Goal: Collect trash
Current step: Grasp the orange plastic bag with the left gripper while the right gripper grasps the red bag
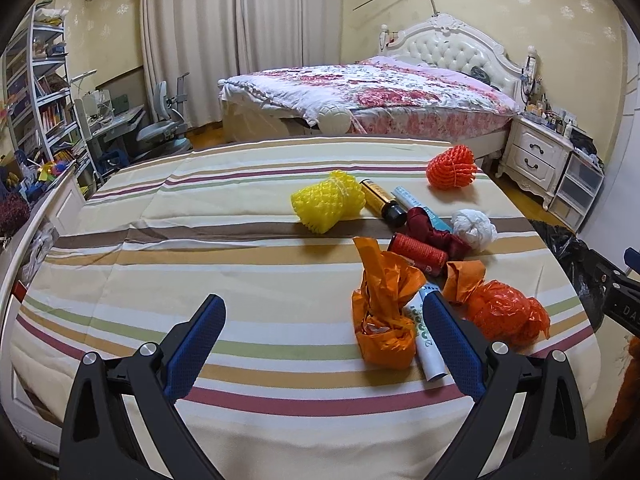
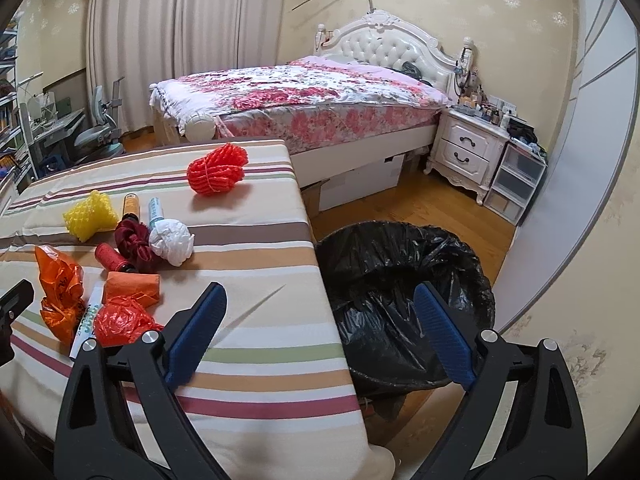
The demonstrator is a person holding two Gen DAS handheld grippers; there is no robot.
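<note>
Trash lies on the striped tablecloth: an orange paper wad, an orange plastic bag, a white tube, a red spool, a dark red cloth, a white paper ball, a yellow foam net, a brown bottle and a red foam net. My left gripper is open and empty, just left of the orange wad. My right gripper is open and empty over the table's right edge, beside the black-lined trash bin.
The same pile shows in the right wrist view, with the red foam net and white ball. A bed, nightstand and plastic drawers stand beyond. A desk and chair are at far left.
</note>
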